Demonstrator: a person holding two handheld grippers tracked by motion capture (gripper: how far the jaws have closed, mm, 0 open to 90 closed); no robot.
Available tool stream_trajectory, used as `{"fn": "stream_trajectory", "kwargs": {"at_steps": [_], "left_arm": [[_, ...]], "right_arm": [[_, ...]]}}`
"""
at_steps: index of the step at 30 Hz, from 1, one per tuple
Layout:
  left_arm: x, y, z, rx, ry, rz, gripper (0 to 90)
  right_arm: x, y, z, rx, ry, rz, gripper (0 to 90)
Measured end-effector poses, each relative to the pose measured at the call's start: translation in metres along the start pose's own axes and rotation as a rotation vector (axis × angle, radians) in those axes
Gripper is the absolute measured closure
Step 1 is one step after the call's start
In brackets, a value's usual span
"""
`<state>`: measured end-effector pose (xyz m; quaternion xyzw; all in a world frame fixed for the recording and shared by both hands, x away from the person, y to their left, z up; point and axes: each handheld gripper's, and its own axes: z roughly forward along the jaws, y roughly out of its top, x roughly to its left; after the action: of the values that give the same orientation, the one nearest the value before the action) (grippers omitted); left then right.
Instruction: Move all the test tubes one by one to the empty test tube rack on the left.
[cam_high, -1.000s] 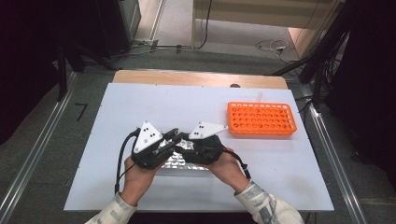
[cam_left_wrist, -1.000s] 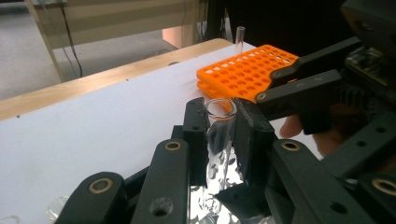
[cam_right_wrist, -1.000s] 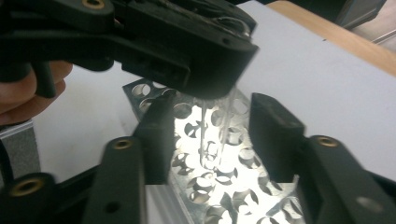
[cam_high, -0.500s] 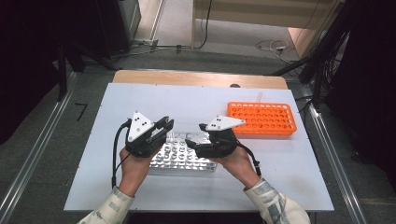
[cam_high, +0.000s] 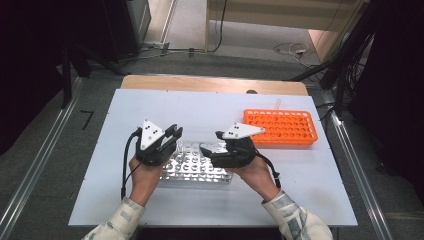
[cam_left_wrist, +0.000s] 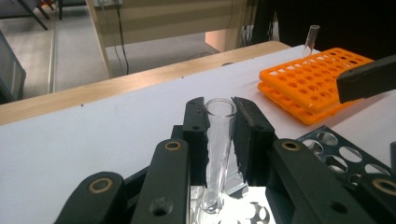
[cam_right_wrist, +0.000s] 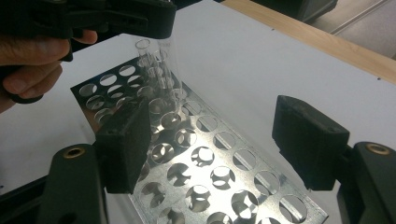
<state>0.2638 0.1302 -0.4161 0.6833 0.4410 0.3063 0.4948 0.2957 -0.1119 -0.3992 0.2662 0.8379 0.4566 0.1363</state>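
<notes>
We see two racks, one metal and one orange, and two grippers: the left gripper clamps one glass test tube above the metal rack, the right gripper gapes empty.

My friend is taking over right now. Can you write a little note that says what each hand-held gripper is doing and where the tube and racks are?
Left hand-held gripper: shut on a clear test tube, held upright over the metal rack.
Right hand-held gripper: jaws have just been opening, nothing between them, above the same rack.
Orange rack: far right of the table, one tube standing at its back edge.
Done: tube gripped by the left.
Left: probably carry it to the orange rack and seat it.
</notes>
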Motion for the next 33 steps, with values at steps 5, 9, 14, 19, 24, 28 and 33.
{"fn": "stream_trajectory", "kwargs": {"at_steps": [5, 9, 14, 19, 24, 28, 33], "left_arm": [[-0.001, -0.007, 0.005, 0.027, 0.003, 0.005, 75.4], [-0.002, -0.013, 0.01, 0.058, 0.004, 0.005, 75.4], [-0.003, -0.016, 0.012, 0.09, 0.005, 0.001, 75.3], [-0.003, -0.016, 0.012, 0.097, 0.003, -0.005, 74.7], [-0.003, -0.015, 0.011, 0.089, -0.003, -0.008, 72.9], [-0.003, -0.015, 0.01, 0.084, -0.008, -0.016, 70.3], [-0.002, -0.011, 0.005, 0.064, -0.02, -0.038, 64.9]], "right_arm": [[0.0, -0.001, 0.0, 0.003, 0.001, -0.001, 26.8], [0.0, -0.001, 0.0, 0.002, 0.002, -0.002, 26.9], [0.0, -0.001, -0.001, 0.0, -0.001, -0.003, 27.0], [0.0, -0.002, -0.001, 0.006, -0.002, -0.003, 27.0], [0.0, -0.001, -0.001, 0.003, -0.002, -0.001, 27.1], [-0.001, -0.002, 0.0, 0.005, -0.004, -0.001, 27.1], [-0.002, -0.003, -0.001, 0.004, -0.011, 0.003, 27.1]]}}
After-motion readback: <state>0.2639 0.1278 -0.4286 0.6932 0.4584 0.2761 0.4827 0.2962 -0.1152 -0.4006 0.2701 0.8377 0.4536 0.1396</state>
